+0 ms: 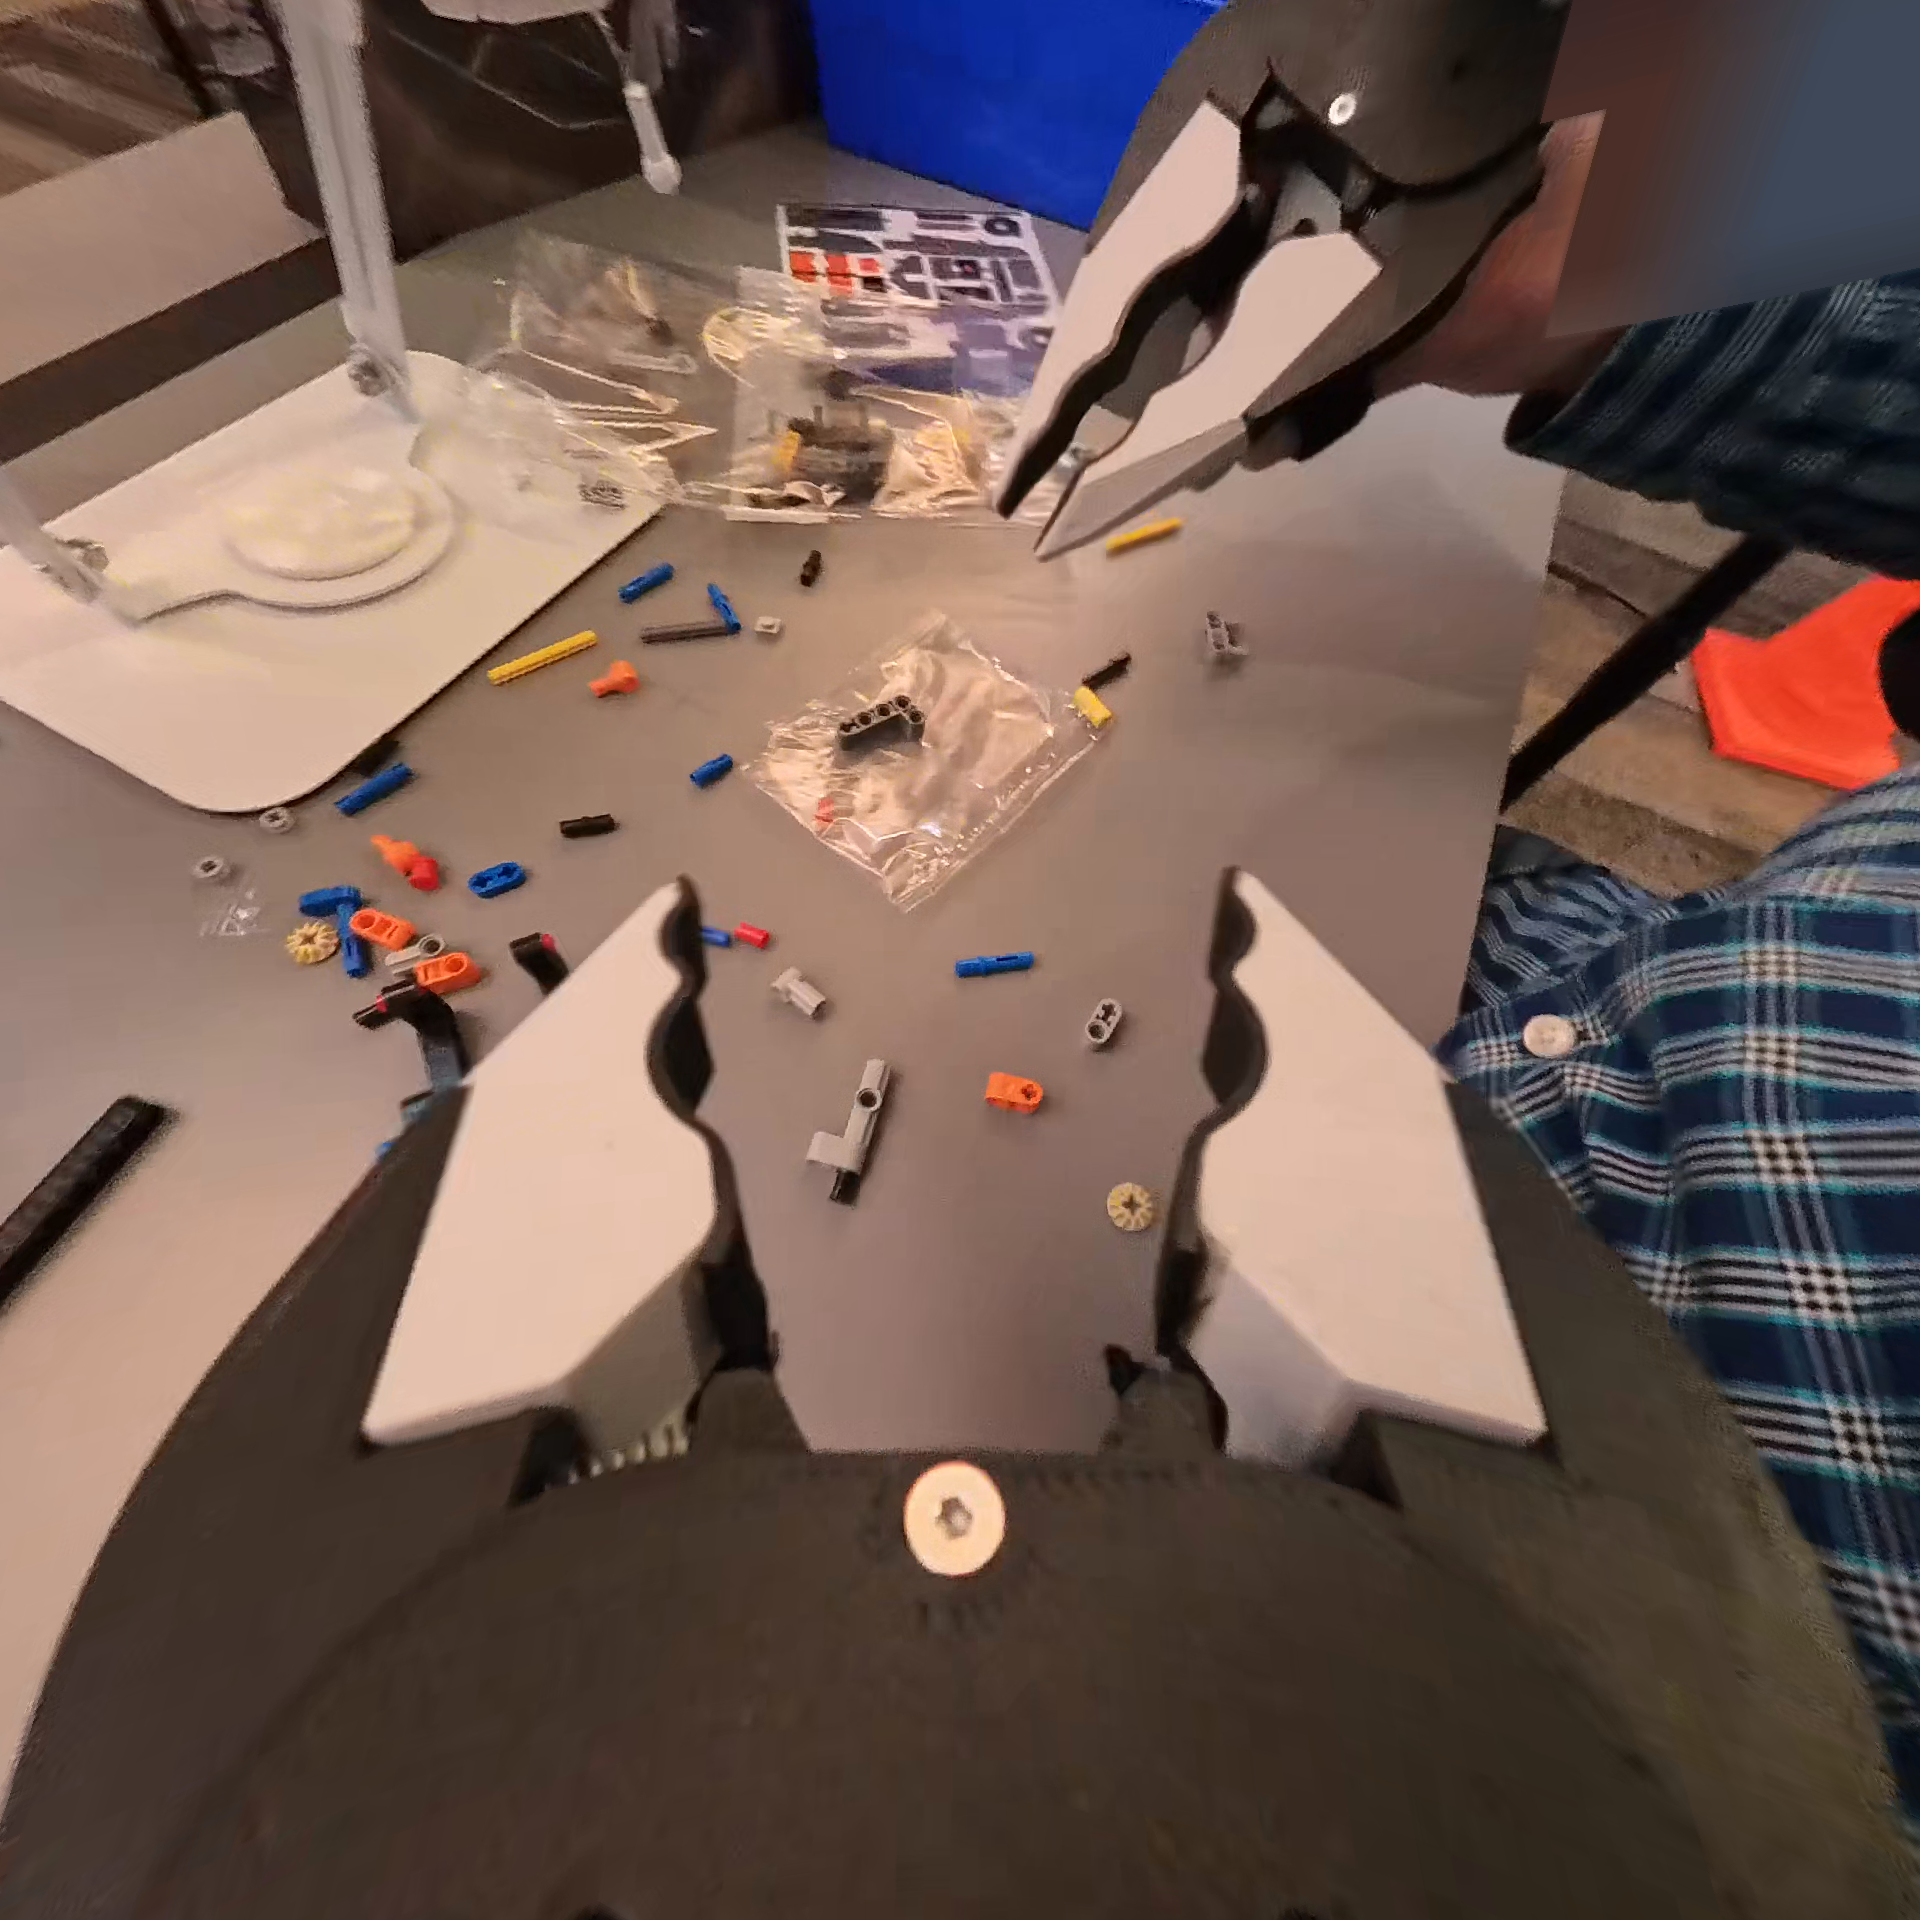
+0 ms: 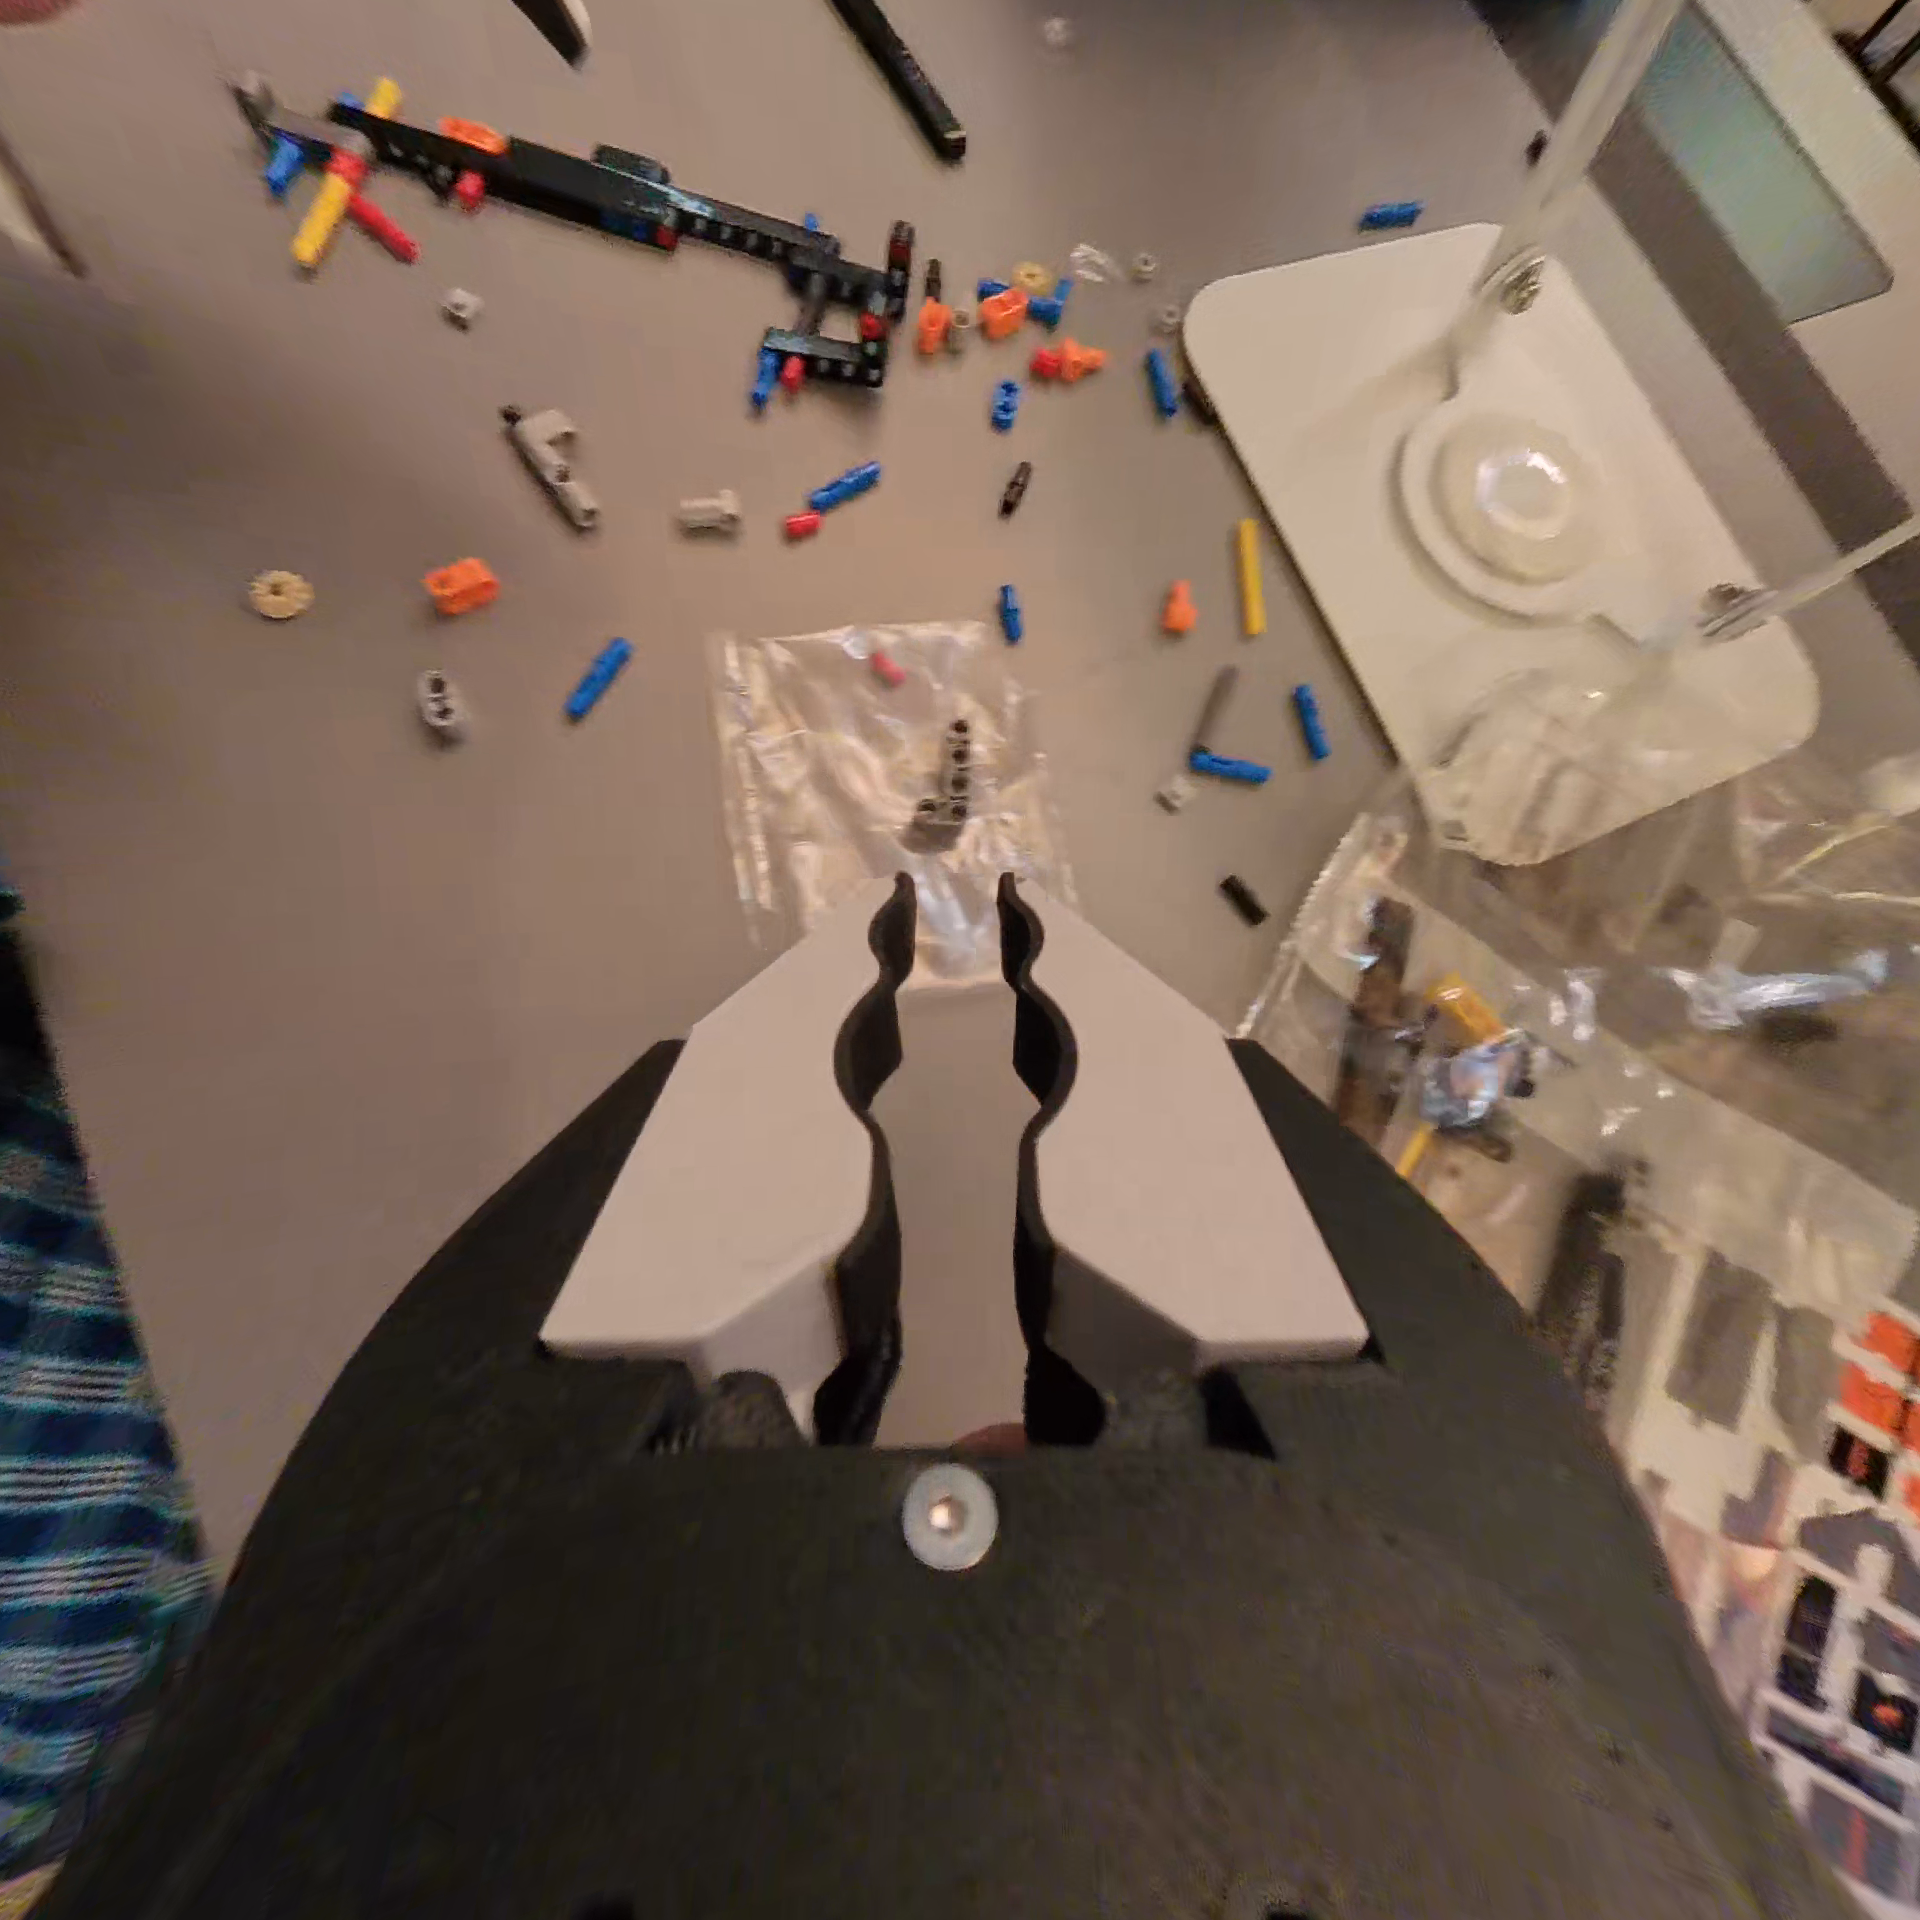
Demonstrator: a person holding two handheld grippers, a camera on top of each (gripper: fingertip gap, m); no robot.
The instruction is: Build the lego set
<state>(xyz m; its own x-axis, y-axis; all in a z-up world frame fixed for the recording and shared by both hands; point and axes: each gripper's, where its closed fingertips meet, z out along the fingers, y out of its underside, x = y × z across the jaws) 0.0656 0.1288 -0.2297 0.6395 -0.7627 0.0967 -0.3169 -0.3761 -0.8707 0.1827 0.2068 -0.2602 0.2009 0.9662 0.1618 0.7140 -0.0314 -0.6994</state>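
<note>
Loose pieces lie all over the grey table (image 1: 1299, 831), so I judge the build is in an early part, with much left to join. My left gripper (image 1: 956, 904) hangs above the near part of the table with its jaws wide apart and nothing between them. Under it lie a grey connector with a black pin (image 1: 852, 1127), an orange connector (image 1: 1013, 1091) and a tan gear (image 1: 1130, 1207), each apart from the others.

My right gripper (image 2: 954, 885) has its jaws only a little apart, with a narrow gap, and I see no piece held in it. It points down at a small clear bag (image 2: 873, 748) near the middle of the table, where a dark grey beam (image 2: 945, 790) rests on or inside the plastic; I cannot tell which. The half-built black frame (image 2: 644, 218) lies far from this gripper, toward the opposite edge, with red, yellow and blue pins sticking out of it. More sealed bags (image 2: 1558, 1039) and a sticker sheet (image 1: 914, 260) are close to the white stand base (image 2: 1507, 540).

I think the step in hand is fetching the next piece, probably the beam. The next move calls for a low, exact approach, because the thin plastic can slide or come up together with the beam.
</note>
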